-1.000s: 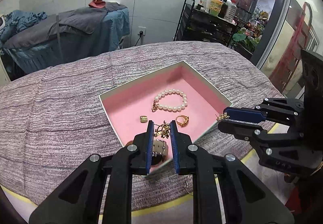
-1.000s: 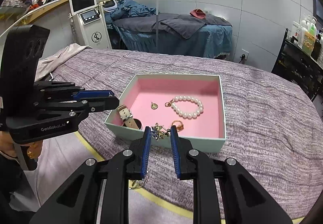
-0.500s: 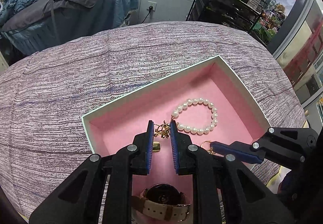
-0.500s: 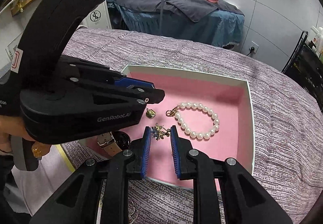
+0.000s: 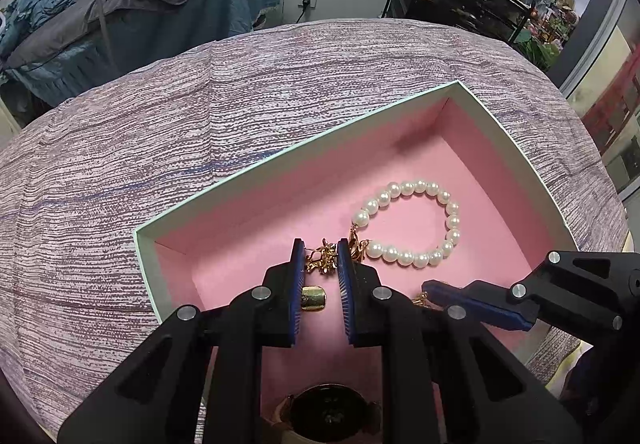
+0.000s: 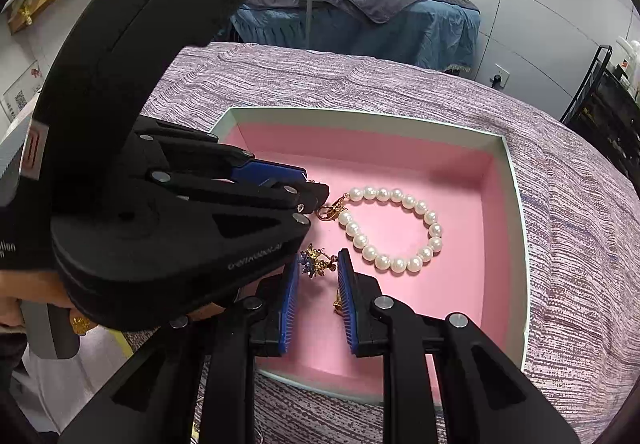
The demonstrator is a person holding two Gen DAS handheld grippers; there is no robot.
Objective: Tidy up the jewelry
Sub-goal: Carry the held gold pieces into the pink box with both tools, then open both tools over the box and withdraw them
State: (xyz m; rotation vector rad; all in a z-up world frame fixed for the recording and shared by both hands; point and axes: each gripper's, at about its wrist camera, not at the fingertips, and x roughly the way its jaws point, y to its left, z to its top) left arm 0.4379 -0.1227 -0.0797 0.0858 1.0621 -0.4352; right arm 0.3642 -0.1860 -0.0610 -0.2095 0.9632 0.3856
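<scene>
Over the pink-lined box [image 6: 506,180], both grippers point down. The left gripper [image 5: 320,250] has its jaws clamped on a gold ornament [image 5: 323,260]; the right gripper [image 6: 319,262] pinches a blue-and-gold ornament [image 6: 314,262]. Beside them lies the pearl bracelet [image 6: 394,228]. Lettering on the left gripper's body is too blurred to read; a watch [image 5: 330,414] is cut off below.

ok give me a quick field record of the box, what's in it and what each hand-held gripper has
box: open, pink-lined box on striped purple cloth
inside: pearl bracelet, watch, small gold piece
left hand-held gripper: shut on gold ornament, over the box
right hand-held gripper: shut on blue and gold ornament, over the box
bracelet clasp: gold, beside left gripper's tips
</scene>
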